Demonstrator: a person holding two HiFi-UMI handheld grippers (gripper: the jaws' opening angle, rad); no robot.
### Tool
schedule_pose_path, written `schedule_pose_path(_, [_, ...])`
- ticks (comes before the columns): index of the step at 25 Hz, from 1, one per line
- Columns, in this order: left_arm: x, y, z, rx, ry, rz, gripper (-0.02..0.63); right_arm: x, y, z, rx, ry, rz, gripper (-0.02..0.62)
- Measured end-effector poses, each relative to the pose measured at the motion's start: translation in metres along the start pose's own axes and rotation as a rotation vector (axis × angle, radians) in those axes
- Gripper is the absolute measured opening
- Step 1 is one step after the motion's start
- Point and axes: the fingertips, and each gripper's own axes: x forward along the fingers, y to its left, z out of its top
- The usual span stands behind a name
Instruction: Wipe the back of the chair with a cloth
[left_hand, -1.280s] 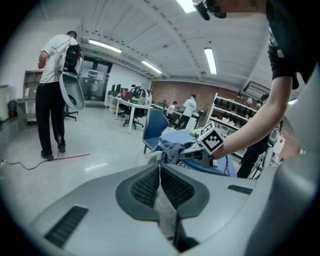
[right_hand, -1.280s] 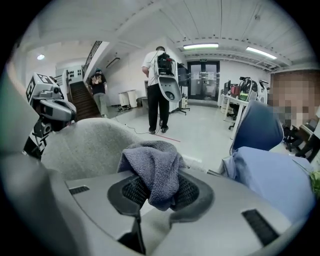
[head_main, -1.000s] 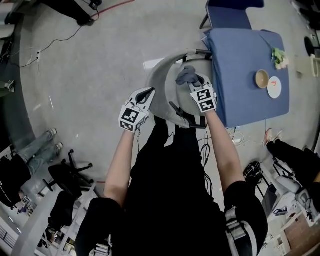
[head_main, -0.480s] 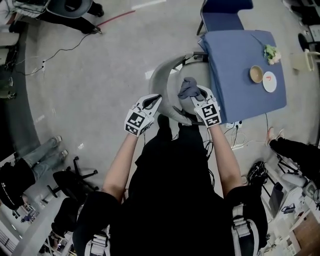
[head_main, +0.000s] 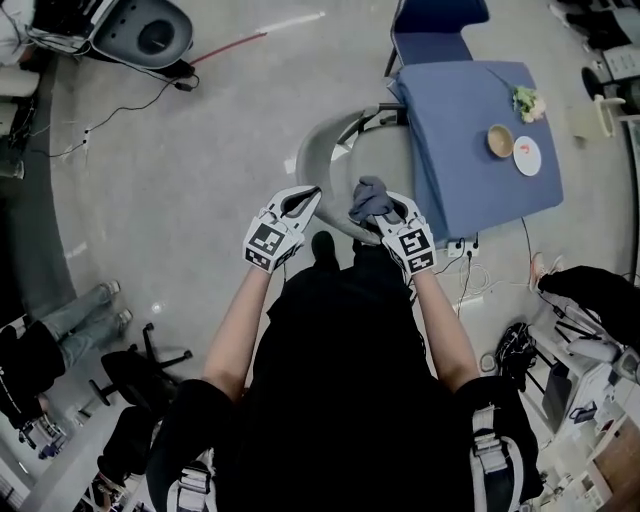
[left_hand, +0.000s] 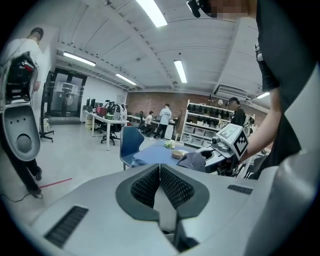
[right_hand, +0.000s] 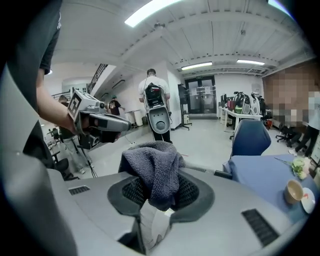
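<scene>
The chair's curved grey back (head_main: 312, 150) lies just beyond both grippers in the head view. A dark grey cloth (head_main: 368, 196) is bunched in my right gripper (head_main: 380, 207), which is shut on it near the chair's near edge. In the right gripper view the cloth (right_hand: 152, 170) hangs folded over the jaws. My left gripper (head_main: 303, 197) is held beside it on the left, shut with nothing in it; its pads (left_hand: 172, 187) meet. From the left gripper view, the right gripper (left_hand: 220, 152) and the cloth (left_hand: 192, 160) show ahead to the right.
A table under a blue cover (head_main: 470, 130) stands right of the chair with a bowl (head_main: 499, 141), a plate (head_main: 527, 155) and flowers (head_main: 527, 102). A blue chair (head_main: 435, 30) is behind it. Cables (head_main: 120, 90) cross the floor; a robot base (head_main: 140, 30) stands far left.
The view has drawn back and the chair looks smaller and farther. Both grippers sit nearer my body, side by side; the right one keeps hold of the cloth.
</scene>
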Motion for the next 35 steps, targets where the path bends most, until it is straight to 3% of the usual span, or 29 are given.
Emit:
schedule_pose_path(23, [-0.077, -0.045, -0.033, 0.047, -0.012, -0.049, 0.026, -0.042, 0.064, 0.007, -0.037, -0.098, -0.110, 0.120])
schedule_pose_path(35, [-0.101, -0.040, -0.052, 0.030, -0.007, -0.057, 0.026, -0.043, 0.081, 0.007, -0.038, -0.095, -0.143, 0.120])
